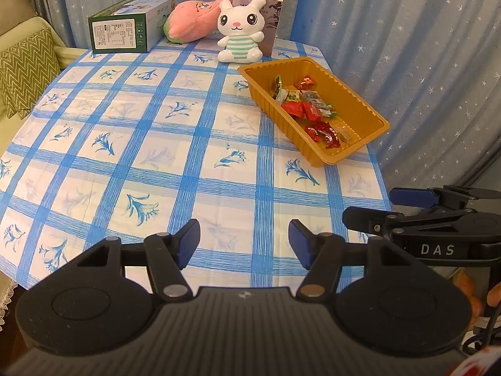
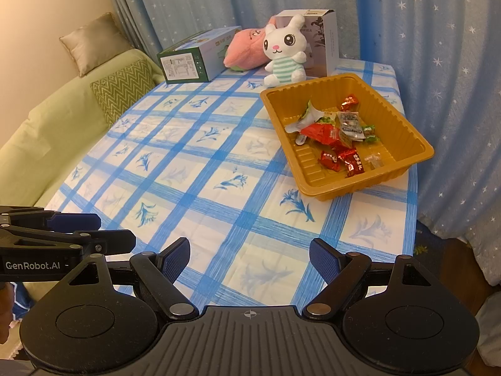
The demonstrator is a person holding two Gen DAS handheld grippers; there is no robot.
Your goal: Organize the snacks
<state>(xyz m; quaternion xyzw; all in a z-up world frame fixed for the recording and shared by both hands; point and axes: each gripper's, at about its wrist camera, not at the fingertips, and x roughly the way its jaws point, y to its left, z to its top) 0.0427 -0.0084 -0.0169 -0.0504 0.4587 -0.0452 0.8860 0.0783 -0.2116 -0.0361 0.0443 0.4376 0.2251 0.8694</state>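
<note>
Both the left gripper (image 1: 244,244) and right gripper (image 2: 249,261) hang spread and empty. Wrapped snacks (image 2: 339,138) lie in the tray (image 2: 404,156) at 1 o'clock: light, crinkly, slippery; pinch each by its twisted wrapper end.

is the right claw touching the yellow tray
Apart. The right wrist view shows the open right claw held over the near tablecloth, with a wide stretch of blue-checked cloth between its fingertips and the yellow tray.
</note>
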